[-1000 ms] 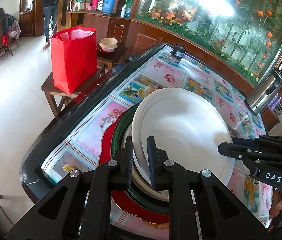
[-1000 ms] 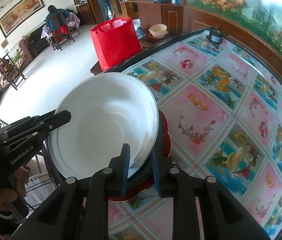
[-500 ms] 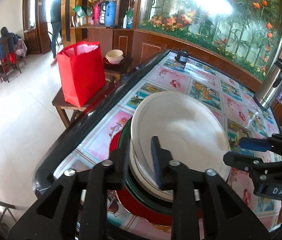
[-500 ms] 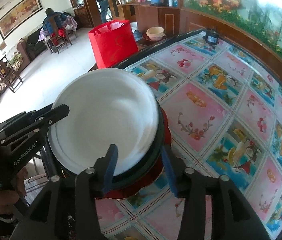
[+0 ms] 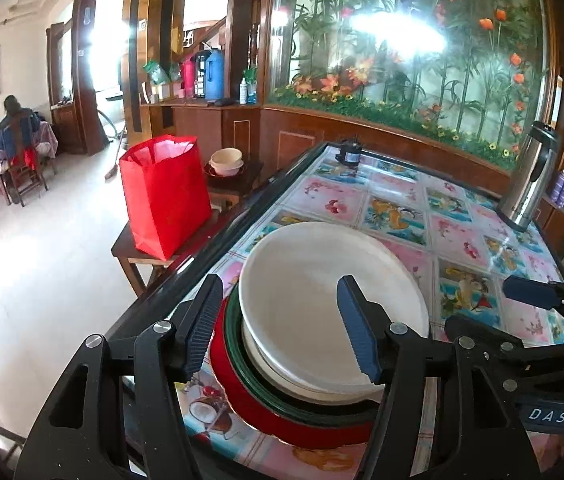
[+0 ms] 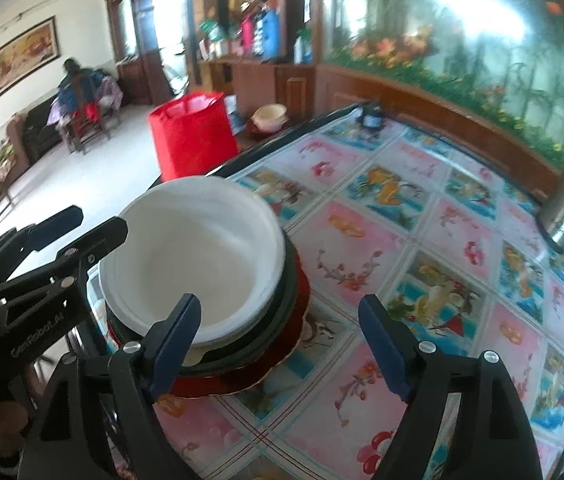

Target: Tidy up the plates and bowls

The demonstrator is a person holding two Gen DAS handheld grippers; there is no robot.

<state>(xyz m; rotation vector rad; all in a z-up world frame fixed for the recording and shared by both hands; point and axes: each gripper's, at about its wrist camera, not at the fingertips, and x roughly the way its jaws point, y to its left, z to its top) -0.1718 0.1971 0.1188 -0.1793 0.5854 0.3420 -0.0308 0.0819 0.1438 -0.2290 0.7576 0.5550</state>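
A white plate [image 5: 321, 296] lies on top of a stack: a cream plate, a dark green plate [image 5: 254, 376] and a red plate [image 5: 242, 400] at the bottom, near the table's corner. The stack also shows in the right wrist view, with the white plate [image 6: 198, 256] on top. My left gripper [image 5: 278, 324] is open and empty, its jaws wide apart on either side of the stack's near rim. My right gripper [image 6: 280, 334] is open and empty, just behind the stack's right edge. Each gripper shows in the other's view.
The table has a glass top over a fruit-pattern cloth [image 5: 421, 216]. A steel thermos [image 5: 529, 184] stands at its far right and a small dark object [image 5: 347, 154] at its far edge. A red bag [image 5: 164, 200] and stacked bowls [image 5: 226, 162] sit on side tables to the left.
Both grippers have opened and let go of the white plate, which now lies flat on the stack. Both have drawn back a little and tilted up.
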